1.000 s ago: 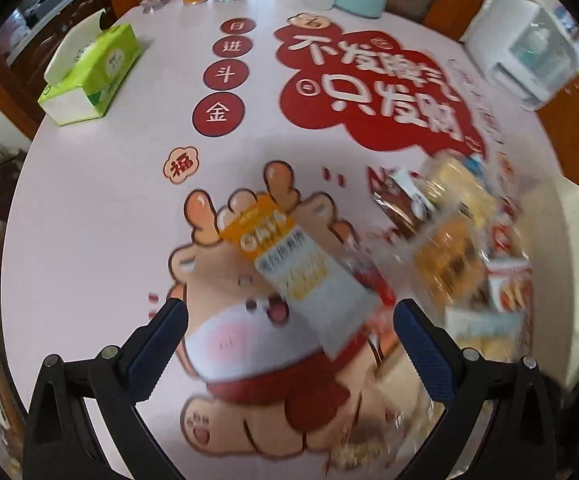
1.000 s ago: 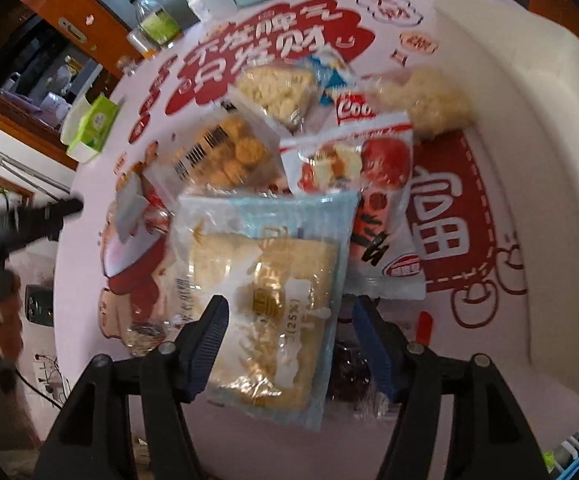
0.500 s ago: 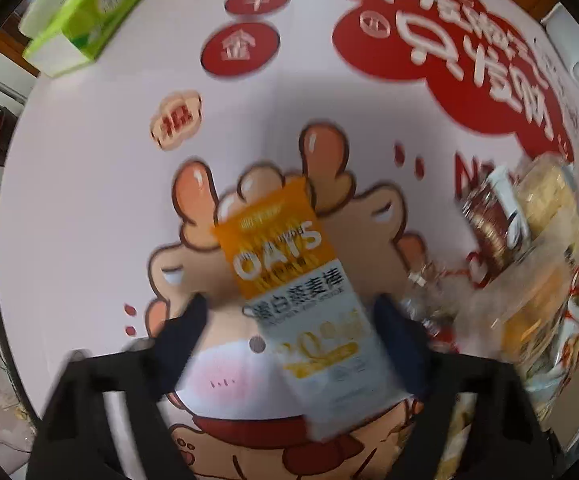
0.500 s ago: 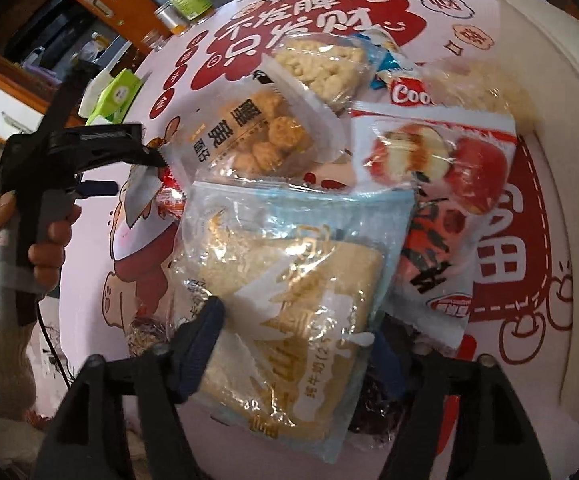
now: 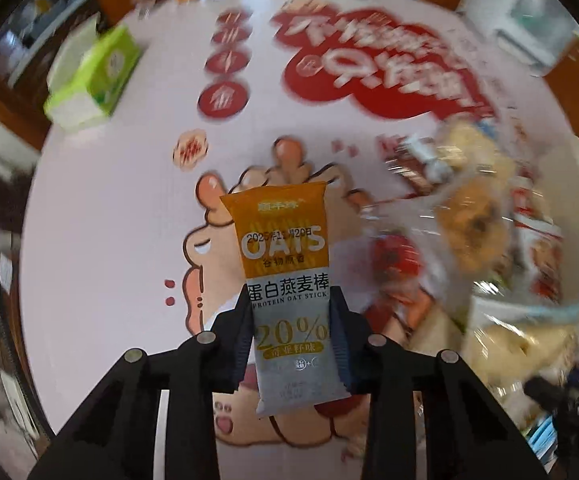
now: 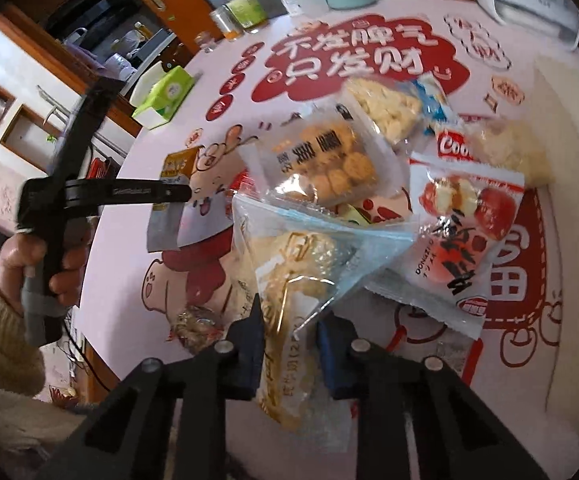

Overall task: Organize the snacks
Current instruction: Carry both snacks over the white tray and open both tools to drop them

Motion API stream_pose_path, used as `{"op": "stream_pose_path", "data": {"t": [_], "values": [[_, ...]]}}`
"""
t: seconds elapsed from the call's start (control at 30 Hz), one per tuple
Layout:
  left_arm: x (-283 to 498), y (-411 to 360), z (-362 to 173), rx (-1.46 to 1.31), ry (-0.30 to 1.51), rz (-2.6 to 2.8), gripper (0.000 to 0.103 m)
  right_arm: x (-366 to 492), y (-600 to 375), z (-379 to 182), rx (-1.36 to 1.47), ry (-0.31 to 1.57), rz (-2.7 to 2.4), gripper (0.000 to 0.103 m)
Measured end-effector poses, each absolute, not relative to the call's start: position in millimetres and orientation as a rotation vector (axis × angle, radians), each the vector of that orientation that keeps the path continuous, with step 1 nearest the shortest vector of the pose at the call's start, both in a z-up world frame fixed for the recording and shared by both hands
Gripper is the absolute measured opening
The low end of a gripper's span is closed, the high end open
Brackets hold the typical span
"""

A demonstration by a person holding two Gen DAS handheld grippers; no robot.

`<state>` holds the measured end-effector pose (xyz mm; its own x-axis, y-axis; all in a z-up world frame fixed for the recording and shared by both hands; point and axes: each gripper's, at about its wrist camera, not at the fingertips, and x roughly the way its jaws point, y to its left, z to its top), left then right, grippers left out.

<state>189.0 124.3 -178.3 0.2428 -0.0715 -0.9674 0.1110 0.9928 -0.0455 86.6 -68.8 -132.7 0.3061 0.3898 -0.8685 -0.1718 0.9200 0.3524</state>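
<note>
My left gripper is shut on an orange and grey oat stick packet and holds it above the table. It also shows in the right wrist view, held by the left gripper. My right gripper is shut on a clear blue-edged pack of yellow crackers, lifted and crumpled. A pile of snack packs lies on the table: round biscuits, puffed snack, a red and white pack.
A green tissue box sits at the far left. Bottles and jars stand at the far edge. A white tray lies along the right. A small gold-wrapped item lies near the front.
Both grippers have closed: the left on the oat stick packet, the right on the cracker pack. Both packs are now lifted off the table.
</note>
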Motion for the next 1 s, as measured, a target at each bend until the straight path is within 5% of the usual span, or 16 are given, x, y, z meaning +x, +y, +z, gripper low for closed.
{"op": "stream_pose_path", "data": {"t": [0.27, 0.53, 1.0], "values": [[124, 93, -62, 0.099, 1.105, -0.394, 0.033, 57, -76, -69, 0.162, 1.06, 0.241, 0.023], [84, 0, 1, 0.137, 0.923, -0.664, 0.034, 13, -130, 0, 0.131, 0.846, -0.112, 0.023], [110, -209, -28, 0.207, 0.905, -0.609, 0.035, 2, -334, 0, 0.175, 0.812, -0.445, 0.024]]}}
